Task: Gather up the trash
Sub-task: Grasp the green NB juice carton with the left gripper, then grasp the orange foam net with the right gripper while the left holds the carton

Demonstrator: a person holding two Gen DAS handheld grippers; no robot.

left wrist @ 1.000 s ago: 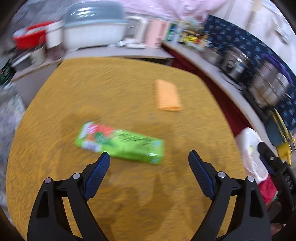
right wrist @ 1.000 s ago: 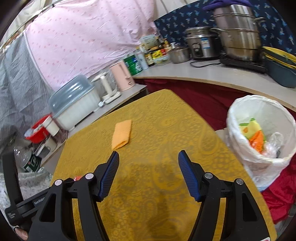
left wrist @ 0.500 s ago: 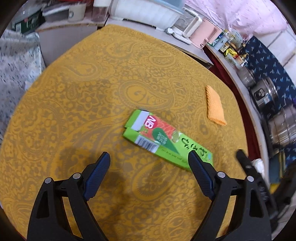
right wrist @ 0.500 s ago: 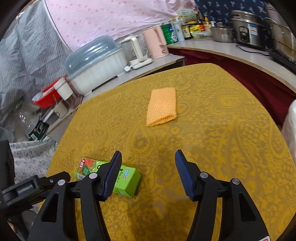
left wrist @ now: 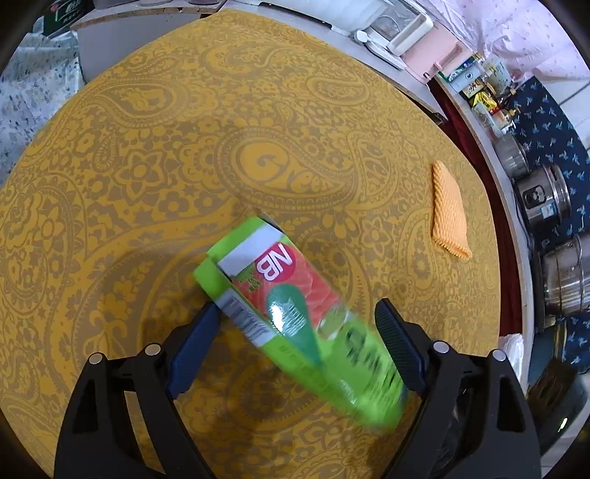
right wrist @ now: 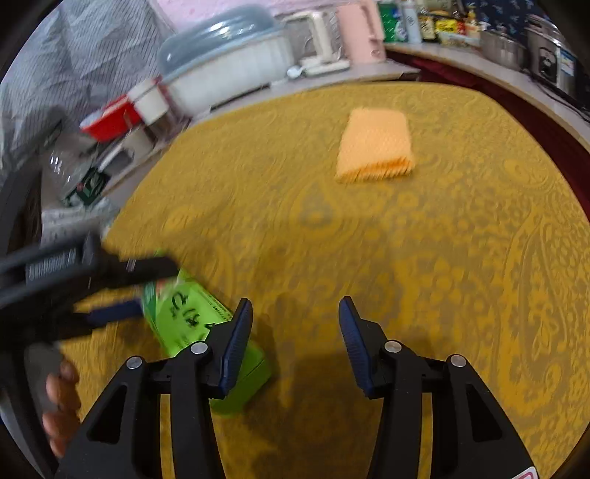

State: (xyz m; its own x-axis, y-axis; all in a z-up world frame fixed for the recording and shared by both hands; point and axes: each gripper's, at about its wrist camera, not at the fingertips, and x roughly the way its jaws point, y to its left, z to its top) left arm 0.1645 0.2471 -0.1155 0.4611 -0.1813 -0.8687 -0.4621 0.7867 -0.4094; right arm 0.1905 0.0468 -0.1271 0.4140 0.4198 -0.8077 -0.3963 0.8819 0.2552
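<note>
In the left wrist view, the left gripper stands with its jaws spread wide, one blue pad on each side of a green carton. The carton lies slantwise between the fingers on the yellow patterned tablecloth; whether either pad touches it cannot be told, and its near end is blurred. A red panel with white letters and a barcode show on the carton's upper faces.

In the right wrist view, the right gripper hangs over bare cloth with its jaws apart and nothing between them. The green carton lies just to the left of its left finger, partly hidden behind it, with the left gripper reaching in around the carton from the left edge, blurred.

Farther across the table, well apart from the carton, a folded orange cloth lies flat. Beyond the table edge, a counter holds a white container with a grey lid, a pink jug and steel pots.
</note>
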